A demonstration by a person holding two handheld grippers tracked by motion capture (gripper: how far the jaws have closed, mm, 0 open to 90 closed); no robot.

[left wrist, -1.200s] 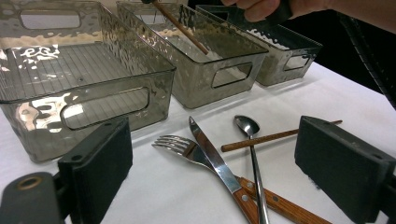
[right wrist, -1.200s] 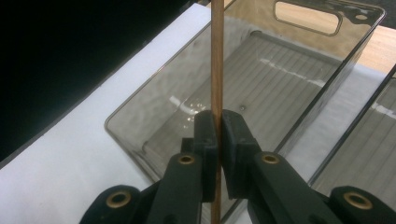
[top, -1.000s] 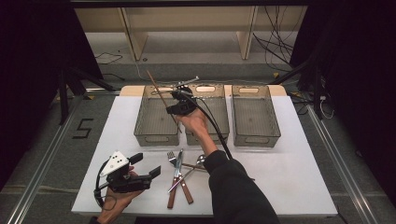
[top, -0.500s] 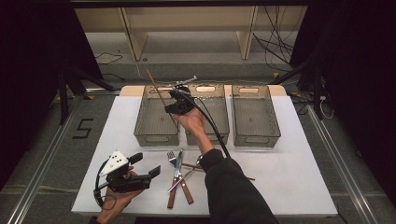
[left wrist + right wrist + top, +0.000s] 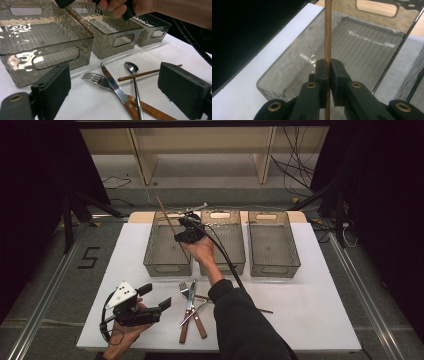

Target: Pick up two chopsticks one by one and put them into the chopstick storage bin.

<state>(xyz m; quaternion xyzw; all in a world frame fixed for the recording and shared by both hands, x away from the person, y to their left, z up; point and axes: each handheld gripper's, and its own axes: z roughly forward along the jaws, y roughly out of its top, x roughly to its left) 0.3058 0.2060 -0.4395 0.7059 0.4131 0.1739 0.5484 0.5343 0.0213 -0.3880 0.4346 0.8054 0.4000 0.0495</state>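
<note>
One wooden chopstick [image 5: 327,32] is clamped between the closed jaws of the right gripper [image 5: 186,234], held above the left bin [image 5: 167,247] of three grey bins. Its long axis slants across that bin, upper end pointing to the bin's far left corner. Compared with a second ago, the gripper sits slightly nearer the bin's front. Left gripper [image 5: 142,302] rests wide open, holding nothing, well in front of the bin.
</note>
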